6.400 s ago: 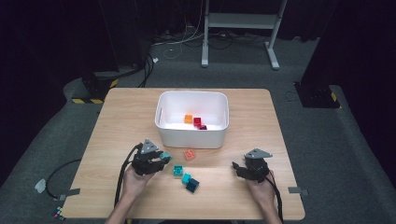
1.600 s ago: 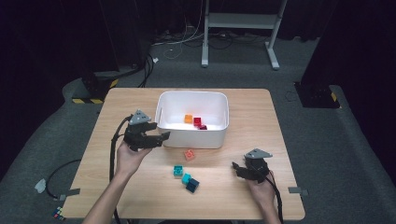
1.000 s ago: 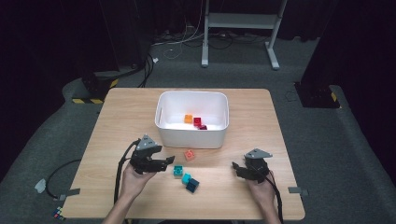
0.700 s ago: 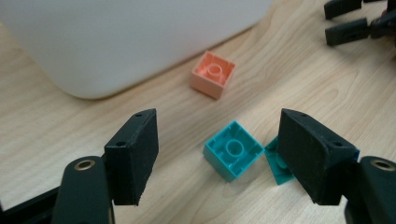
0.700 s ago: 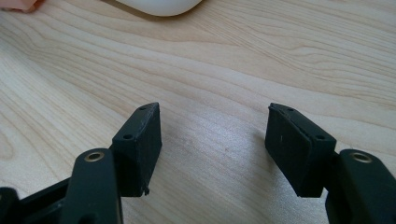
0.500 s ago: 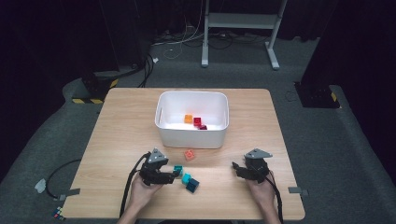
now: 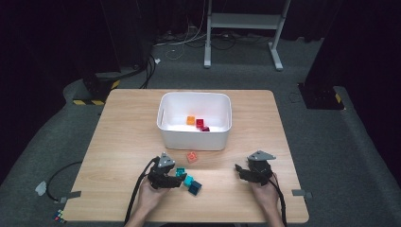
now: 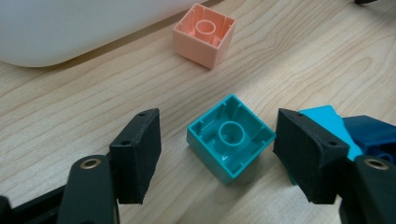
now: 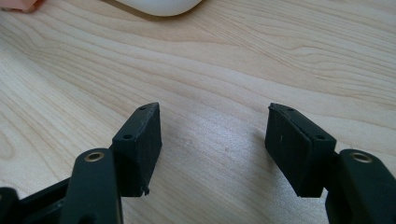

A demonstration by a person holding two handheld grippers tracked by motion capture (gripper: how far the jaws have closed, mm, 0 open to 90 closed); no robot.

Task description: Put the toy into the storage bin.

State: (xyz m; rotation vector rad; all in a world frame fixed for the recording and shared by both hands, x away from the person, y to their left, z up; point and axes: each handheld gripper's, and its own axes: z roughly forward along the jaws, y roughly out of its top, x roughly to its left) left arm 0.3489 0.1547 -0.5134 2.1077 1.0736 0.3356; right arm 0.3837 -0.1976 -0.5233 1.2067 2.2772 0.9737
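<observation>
A teal brick (image 8: pixel 231 137) lies upside down on the wooden table (image 8: pixel 70 107), between the fingers of my left gripper (image 8: pixel 217 156). The jaws have just been closing, and a gap still shows on each side of the brick, so the gripper is open. In the high view the left gripper (image 7: pixel 177 178) sits low at the teal brick (image 7: pixel 180 172). A light-blue brick (image 8: pixel 327 119) and a dark-blue brick (image 8: pixel 373 135) lie just behind the right-hand finger. My right gripper (image 9: pixel 212 140) is open over bare wood; in the high view the right gripper (image 7: pixel 239 170) rests at the front right.
A peach brick (image 7: pixel 191 156) lies upside down in front of the white bin (image 7: pixel 195 137). Inside the bin lie an orange brick (image 7: pixel 190 120) and two red ones (image 7: pixel 202 125). The light-blue brick (image 7: pixel 188 180) and dark-blue brick (image 7: pixel 195 187) touch each other. Black cables trail from both grippers.
My left gripper has come from beside the bin's left side down and toward the front edge, and now straddles the teal brick. The right gripper has stayed still.
</observation>
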